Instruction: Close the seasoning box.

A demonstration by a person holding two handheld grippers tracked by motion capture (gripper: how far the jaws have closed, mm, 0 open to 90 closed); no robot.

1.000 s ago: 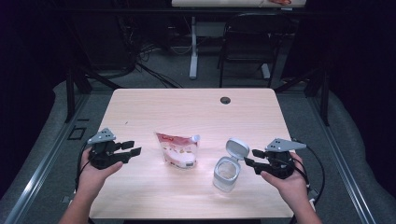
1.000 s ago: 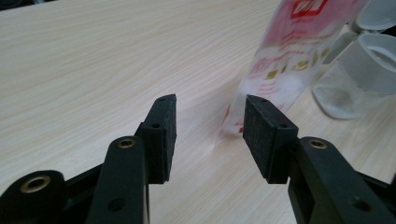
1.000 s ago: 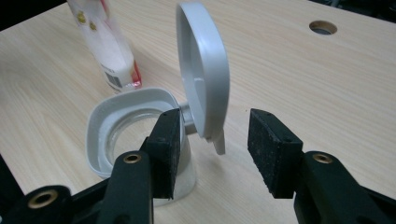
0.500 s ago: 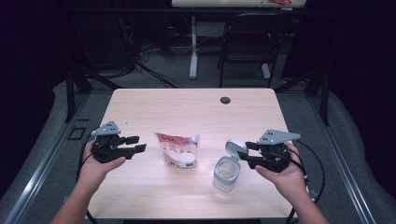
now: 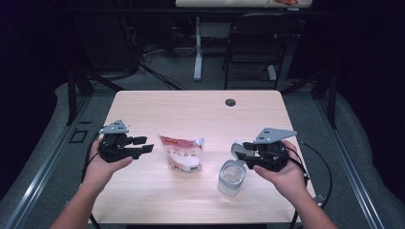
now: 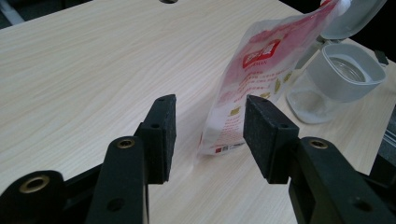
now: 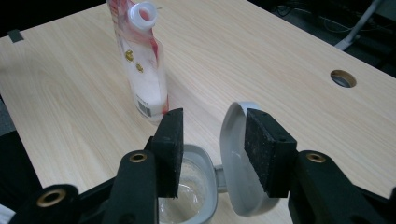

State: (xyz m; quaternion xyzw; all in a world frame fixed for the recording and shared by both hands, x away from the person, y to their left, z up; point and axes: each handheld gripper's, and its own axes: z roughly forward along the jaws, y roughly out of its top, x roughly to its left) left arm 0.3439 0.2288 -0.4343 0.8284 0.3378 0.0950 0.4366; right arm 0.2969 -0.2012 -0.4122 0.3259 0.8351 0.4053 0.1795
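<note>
Dark room, pale wooden bench (image 5: 157, 107): pouch (image 5: 182, 152) stands between both tongs, left (image 5: 145, 144) and right (image 5: 242, 155) gaping, empty; open jar (image 5: 231, 177) beneath the right.

light wood table (image 5: 191, 107), round cable grommet hole (image 5: 230, 102) near its far edge, right of centre. Behind the table: black chair (image 5: 252, 45) on grey carpet, white desk leg (image 5: 197, 47) just left of it, loose black cables (image 5: 143, 67) trailing on the floor further left. Edge of a second tabletop (image 5: 239, 3) along the top of the high view. Metal floor rail (image 5: 43, 167) running diagonally on the left side, room around it dark
</note>
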